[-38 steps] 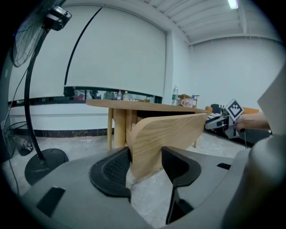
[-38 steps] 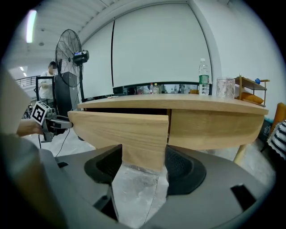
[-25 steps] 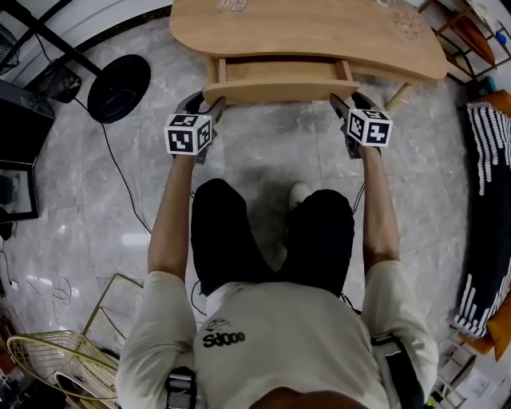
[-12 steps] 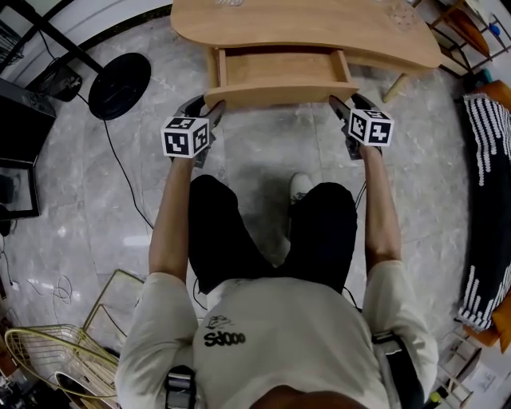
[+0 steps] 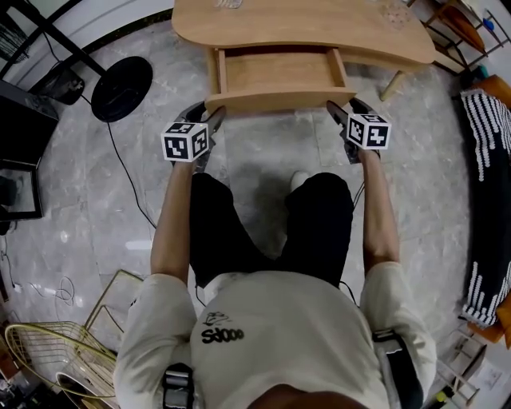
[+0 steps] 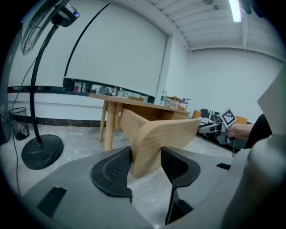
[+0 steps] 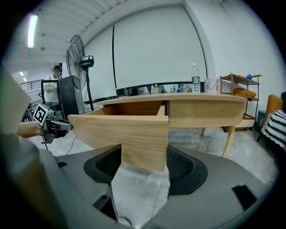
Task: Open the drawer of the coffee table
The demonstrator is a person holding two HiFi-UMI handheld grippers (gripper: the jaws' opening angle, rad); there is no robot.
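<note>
i hold the left gripper (image 6: pixel 146 157) clamped on the left end of the drawer (image 5: pixel 279 73) front and the right gripper (image 7: pixel 143 154) clamped on its right end, so it slides straight, partly out from under the coffee table (image 5: pixel 303 28) at its near edge.

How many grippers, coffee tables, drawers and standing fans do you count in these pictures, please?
Grippers: 2 (left gripper, right gripper)
Coffee table: 1
Drawer: 1, pulled open
Standing fan: 1
Total: 5
</note>
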